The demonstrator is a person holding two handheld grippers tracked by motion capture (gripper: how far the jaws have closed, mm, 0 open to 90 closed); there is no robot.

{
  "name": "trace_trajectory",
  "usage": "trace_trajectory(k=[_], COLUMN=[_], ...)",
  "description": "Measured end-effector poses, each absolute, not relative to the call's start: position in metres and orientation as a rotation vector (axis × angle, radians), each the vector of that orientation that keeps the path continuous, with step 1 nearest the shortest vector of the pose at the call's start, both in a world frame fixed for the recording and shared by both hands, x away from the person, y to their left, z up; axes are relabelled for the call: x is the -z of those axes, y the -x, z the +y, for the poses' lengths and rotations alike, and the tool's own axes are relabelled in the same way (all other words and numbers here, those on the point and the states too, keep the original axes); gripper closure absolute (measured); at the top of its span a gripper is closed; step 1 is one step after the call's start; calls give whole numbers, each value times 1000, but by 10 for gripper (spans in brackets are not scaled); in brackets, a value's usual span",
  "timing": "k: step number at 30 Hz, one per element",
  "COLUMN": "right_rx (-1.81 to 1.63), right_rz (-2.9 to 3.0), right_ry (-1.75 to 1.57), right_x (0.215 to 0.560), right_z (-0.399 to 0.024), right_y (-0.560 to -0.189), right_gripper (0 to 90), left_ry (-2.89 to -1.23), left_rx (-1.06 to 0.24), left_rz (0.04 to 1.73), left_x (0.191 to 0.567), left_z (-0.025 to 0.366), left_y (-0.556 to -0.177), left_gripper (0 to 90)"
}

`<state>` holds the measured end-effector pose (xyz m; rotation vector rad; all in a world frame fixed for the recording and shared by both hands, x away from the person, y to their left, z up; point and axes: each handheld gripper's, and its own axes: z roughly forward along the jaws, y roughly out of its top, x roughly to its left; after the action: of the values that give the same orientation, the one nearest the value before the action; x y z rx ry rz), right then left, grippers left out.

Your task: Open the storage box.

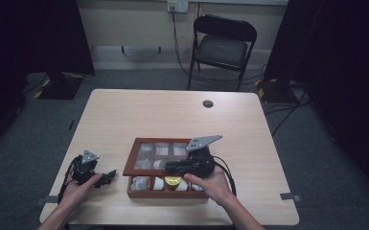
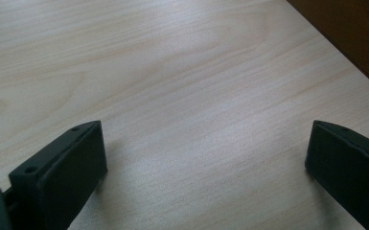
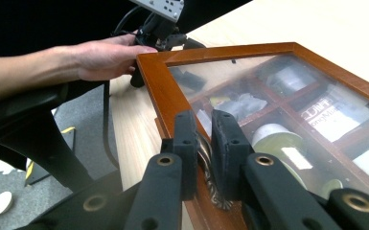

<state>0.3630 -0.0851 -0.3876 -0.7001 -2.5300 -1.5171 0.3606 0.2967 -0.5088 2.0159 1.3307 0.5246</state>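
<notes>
A red-brown wooden box (image 1: 133, 158) with a glass lid lies near the table's front edge, with packets and small white tubs in its compartments. My right gripper (image 1: 167, 167) points left along the lid's front rail. In the right gripper view that gripper (image 3: 205, 139) is shut on a small ridged metal clasp (image 3: 212, 189) on the lid frame (image 3: 153, 91). The lid's front looks slightly raised. My left gripper (image 1: 108, 177) rests on the table just left of the box. Its jaws (image 2: 206, 158) stand wide open over bare wood, and the box's corner (image 2: 354, 38) shows at the upper right.
A gold round piece (image 1: 173, 180) sits at the box's front under my right hand. A dark round cap (image 1: 208, 103) is set in the far part of the table (image 1: 172, 115). A black folding chair (image 1: 223, 45) stands beyond the table. Dark stands flank both sides.
</notes>
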Motion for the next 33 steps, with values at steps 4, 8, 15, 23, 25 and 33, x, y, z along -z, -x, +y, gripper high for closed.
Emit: trace_trajectory(k=[4, 8, 15, 23, 25, 33], right_rx=[1533, 1541, 1535, 1528, 1523, 1519], right_rz=[-2520, -2512, -2503, -2498, -2493, -2495], right_ry=[707, 713, 723, 728, 729, 727], right_x=[382, 380, 378, 373, 372, 367], right_z=[-86, -86, -86, -86, -86, -86], right_y=[-366, -368, -370, -373, -375, -378], right_gripper=[812, 812, 812, 813, 813, 813], left_ry=[-2016, -2016, -2016, -2021, -2022, -2027], left_rx=[-525, -525, -525, -525, -527, -528], left_rz=[1331, 1331, 1331, 1329, 1330, 1327], left_x=[509, 509, 509, 509, 509, 508], left_z=[297, 297, 297, 297, 297, 297], left_y=[-361, -361, -361, -361, -361, -361], left_gripper=[0, 0, 0, 0, 0, 0])
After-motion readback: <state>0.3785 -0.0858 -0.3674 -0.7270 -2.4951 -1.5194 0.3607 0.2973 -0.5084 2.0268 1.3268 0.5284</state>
